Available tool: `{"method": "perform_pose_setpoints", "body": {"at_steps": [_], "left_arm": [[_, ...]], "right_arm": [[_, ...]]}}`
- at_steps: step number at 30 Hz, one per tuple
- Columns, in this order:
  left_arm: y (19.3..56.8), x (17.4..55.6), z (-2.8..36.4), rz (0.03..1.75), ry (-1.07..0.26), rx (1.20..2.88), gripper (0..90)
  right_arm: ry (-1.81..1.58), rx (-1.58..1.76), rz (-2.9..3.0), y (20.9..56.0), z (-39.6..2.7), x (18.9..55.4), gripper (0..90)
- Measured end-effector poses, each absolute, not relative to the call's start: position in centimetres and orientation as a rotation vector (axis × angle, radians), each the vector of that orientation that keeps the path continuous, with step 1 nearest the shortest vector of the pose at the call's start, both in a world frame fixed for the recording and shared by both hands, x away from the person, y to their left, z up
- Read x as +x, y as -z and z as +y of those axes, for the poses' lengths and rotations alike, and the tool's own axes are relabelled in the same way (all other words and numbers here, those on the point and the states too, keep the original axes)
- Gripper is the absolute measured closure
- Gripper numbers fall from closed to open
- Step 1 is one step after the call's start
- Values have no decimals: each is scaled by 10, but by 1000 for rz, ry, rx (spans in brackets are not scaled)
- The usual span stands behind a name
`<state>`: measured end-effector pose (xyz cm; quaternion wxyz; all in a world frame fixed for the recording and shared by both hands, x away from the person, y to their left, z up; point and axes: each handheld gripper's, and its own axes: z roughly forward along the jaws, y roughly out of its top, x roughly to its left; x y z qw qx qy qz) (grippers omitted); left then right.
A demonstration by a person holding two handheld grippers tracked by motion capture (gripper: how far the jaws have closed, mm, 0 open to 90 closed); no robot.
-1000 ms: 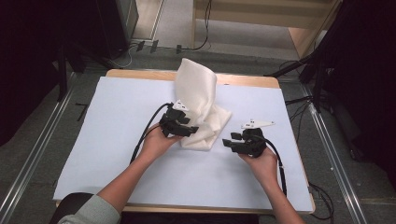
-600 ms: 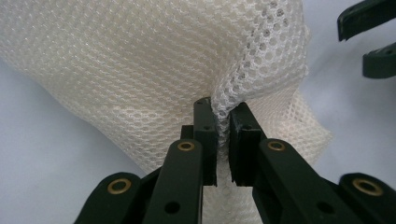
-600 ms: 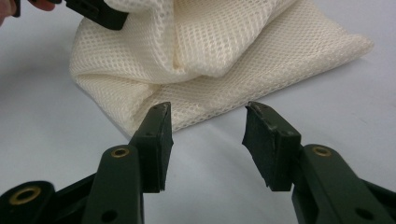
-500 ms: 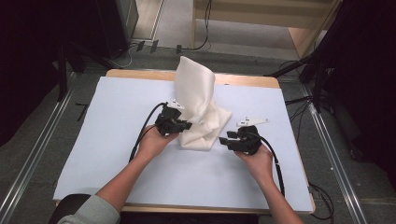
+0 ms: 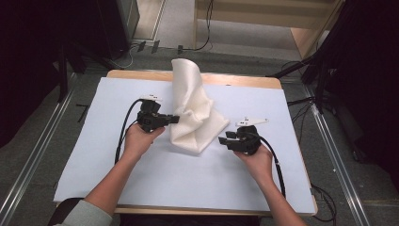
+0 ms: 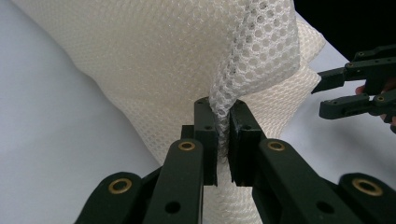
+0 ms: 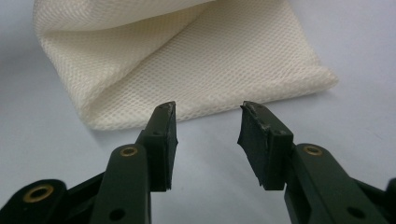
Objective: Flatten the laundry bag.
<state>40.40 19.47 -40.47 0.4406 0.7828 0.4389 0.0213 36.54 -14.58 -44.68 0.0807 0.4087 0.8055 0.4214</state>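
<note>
Left claw (image 6: 223,135) has just been closing and is now clamped on a thin pinch of the mesh cloth (image 5: 193,110), which rises just ahead of it and drapes toward the counter's (image 5: 94,155) far edge. Right claw (image 7: 208,135) has been narrowing but is approx. half open, nothing between its pads, cloth hem just beyond its tips. Risk: that pinch looks small, so a tug could slip it. If the right claw closes short of the hem, prob. grabs air, though depth is hard to judge.
</note>
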Motion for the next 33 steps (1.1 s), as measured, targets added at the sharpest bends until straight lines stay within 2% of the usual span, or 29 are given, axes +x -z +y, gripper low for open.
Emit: {"method": "perform_pose_setpoints", "body": {"at_steps": [11, 23, 31, 33], "left_arm": [[409, 400, 219, 1117, -67, 1919, 837], [409, 393, 246, 1159, -63, 1917, 816], [408, 391, 251, 1155, -77, 1899, 772], [406, 389, 251, 1152, -96, 1916, 764]], "right_arm": [[-1238, 1233, 2370, 447, -147, 381, 548], [-1194, 1292, 2346, 466, -143, 409, 496], [-1129, 1217, 2416, 475, -120, 412, 509], [-1129, 1203, 2416, 476, -119, 412, 542]]}}
